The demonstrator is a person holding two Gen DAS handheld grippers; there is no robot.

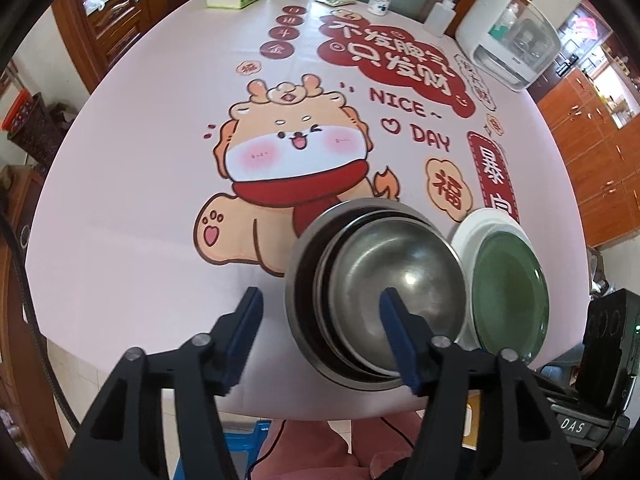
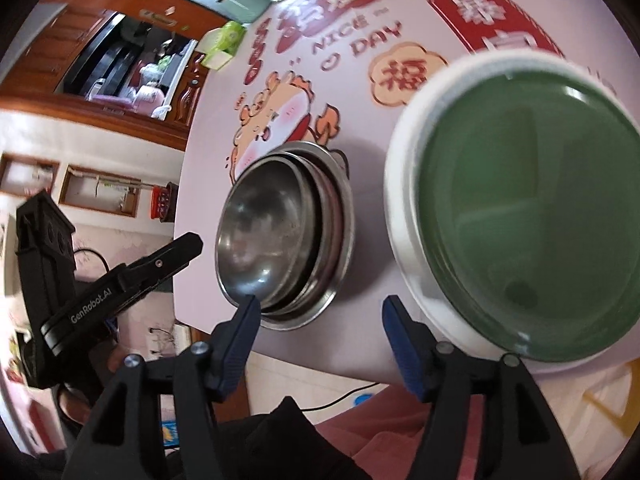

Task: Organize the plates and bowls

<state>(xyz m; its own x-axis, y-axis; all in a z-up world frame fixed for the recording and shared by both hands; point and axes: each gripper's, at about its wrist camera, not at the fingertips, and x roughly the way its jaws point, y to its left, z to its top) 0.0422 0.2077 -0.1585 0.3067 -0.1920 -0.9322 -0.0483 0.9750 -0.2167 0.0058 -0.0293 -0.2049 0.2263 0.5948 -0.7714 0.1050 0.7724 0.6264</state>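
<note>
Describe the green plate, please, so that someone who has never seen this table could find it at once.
Start at the round table with the cartoon dragon cloth, and go to its near edge, by the red 福 badge. The green plate lies on a white plate, right of the nested steel bowls. It is the only green, glassy dish; its neighbours are white or metal.

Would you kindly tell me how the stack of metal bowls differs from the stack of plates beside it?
The stacked stainless-steel bowls are shiny, grey and deep; the green glass plate on the white plate is matte-coloured and shallow. The bowls nest off-centre, while the plates lie flat. Both stacks are round and sit side by side near the table's edge.
</note>
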